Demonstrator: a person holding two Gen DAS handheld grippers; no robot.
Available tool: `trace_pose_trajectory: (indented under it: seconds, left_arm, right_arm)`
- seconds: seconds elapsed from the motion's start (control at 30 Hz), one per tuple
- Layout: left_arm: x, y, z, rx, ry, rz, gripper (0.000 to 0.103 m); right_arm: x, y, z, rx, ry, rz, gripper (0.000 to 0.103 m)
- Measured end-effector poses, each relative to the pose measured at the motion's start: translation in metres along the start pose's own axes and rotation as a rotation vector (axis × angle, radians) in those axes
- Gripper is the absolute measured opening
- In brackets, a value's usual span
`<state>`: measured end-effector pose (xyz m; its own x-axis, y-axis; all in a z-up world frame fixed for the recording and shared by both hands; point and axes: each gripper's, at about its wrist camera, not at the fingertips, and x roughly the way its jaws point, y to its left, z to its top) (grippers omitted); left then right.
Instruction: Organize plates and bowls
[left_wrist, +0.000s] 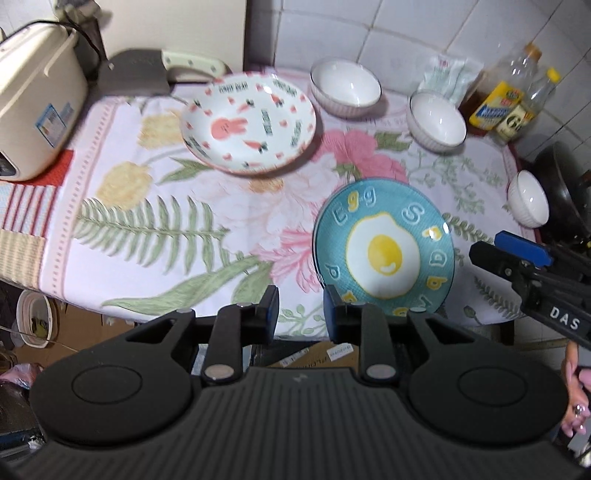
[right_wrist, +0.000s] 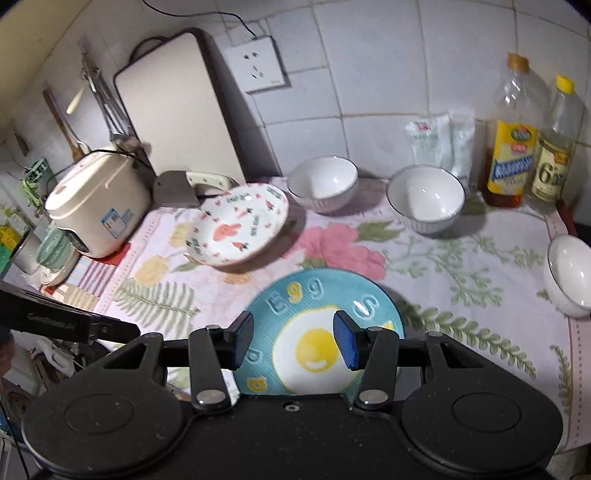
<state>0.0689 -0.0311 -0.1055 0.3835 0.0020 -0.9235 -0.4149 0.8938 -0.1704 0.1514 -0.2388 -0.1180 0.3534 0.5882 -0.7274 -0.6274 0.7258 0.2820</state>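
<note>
A blue fried-egg plate (left_wrist: 384, 251) (right_wrist: 321, 314) lies near the front of the floral tablecloth. A white rabbit-and-carrot plate (left_wrist: 249, 123) (right_wrist: 238, 225) lies farther back left. Three white bowls stand on the cloth: back middle (left_wrist: 345, 86) (right_wrist: 323, 182), back right (left_wrist: 436, 122) (right_wrist: 424, 199), far right edge (left_wrist: 528, 199) (right_wrist: 570, 275). My left gripper (left_wrist: 301, 314) is open and empty at the table's front edge, just left of the blue plate. My right gripper (right_wrist: 293, 343) is open and empty above the blue plate; it also shows in the left wrist view (left_wrist: 517, 254).
A cream rice cooker (left_wrist: 33, 114) (right_wrist: 99, 206) stands at the left. A cleaver (left_wrist: 147, 72) (right_wrist: 184, 186) lies behind the rabbit plate. Two oil bottles (right_wrist: 513, 136) (left_wrist: 506, 96) and a white packet (right_wrist: 439, 140) stand at the back right. A dark wok (left_wrist: 561, 184) sits beyond the right edge.
</note>
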Motion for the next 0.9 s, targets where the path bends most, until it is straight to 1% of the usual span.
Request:
trace_pose_trajectory:
  seconds: [0.13,0.3,0.5,0.6,0.67,0.77,0.9]
  left_arm:
    - [-0.022,0.012,0.010,0.019,-0.050,-0.003,0.027]
    - [-0.041,0.029,0.031,0.070,-0.119,0.008,0.032]
    - [-0.045,0.061,0.066,0.121,-0.205,-0.007,0.036]
    - [-0.036,0.078,0.081,0.149,-0.250,-0.015,0.041]
    - [-0.024,0.091,0.089,0.152,-0.277,-0.022,0.043]
    - [0.003,0.110,0.100,0.142,-0.275,-0.036,0.045]
    - [0.044,0.136,0.111,0.106,-0.253,-0.008,0.045]
  right_arm:
    - [-0.003,0.018,0.017,-0.061,-0.020,0.006,0.054]
    - [0.001,0.044,0.041,-0.106,-0.059,0.029,0.054]
    - [0.022,0.072,0.061,-0.119,-0.116,0.034,0.054]
    - [0.044,0.079,0.063,-0.086,-0.148,0.022,0.055]
    - [0.061,0.083,0.061,-0.057,-0.197,0.019,0.055]
    - [0.091,0.092,0.061,-0.046,-0.208,-0.036,0.055]
    - [0.123,0.098,0.062,0.005,-0.207,-0.041,0.055]
